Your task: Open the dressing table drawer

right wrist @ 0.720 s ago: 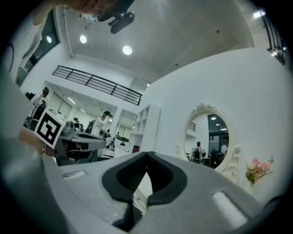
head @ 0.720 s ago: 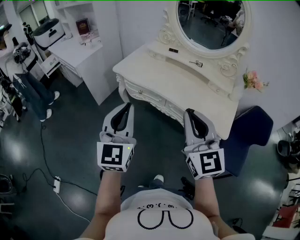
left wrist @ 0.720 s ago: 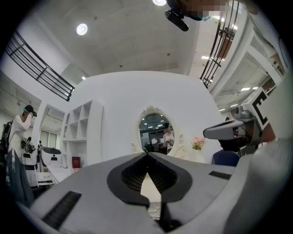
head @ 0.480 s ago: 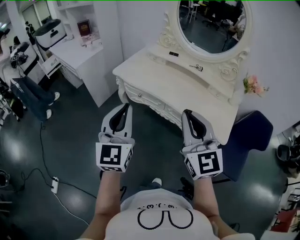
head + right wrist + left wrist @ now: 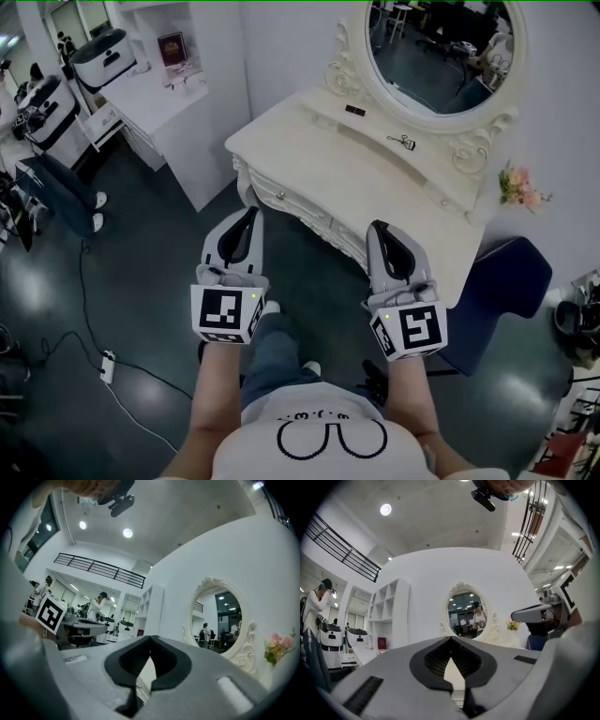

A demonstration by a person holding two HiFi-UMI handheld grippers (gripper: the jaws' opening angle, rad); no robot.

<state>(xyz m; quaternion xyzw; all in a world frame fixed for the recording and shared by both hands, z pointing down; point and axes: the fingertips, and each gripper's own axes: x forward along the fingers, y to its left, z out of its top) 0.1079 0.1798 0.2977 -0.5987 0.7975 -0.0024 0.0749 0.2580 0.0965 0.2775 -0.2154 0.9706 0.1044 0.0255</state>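
The white carved dressing table (image 5: 356,173) stands ahead under its oval mirror (image 5: 441,52). Its drawer front (image 5: 298,203) is closed, with a small knob (image 5: 279,196) showing. My left gripper (image 5: 251,214) is shut and empty, its tip hanging in the air a little short of that drawer front. Further right, my right gripper (image 5: 378,228) is also shut and empty, just in front of the table's edge. In the left gripper view the left gripper (image 5: 451,639) points at the mirror (image 5: 468,616). In the right gripper view the drawer front (image 5: 140,686) shows through the gap below the right gripper (image 5: 150,637).
A blue chair (image 5: 506,272) stands at the table's right end, pink flowers (image 5: 518,186) above it. A white desk with shelves (image 5: 169,103) is at the left, people beyond it. A cable with a power strip (image 5: 106,366) lies on the dark floor. Small items (image 5: 403,142) lie on the tabletop.
The person has stepped forward: a leg in jeans now shows between the arms and the view has shifted slightly. Both grippers keep their pose and stay shut.
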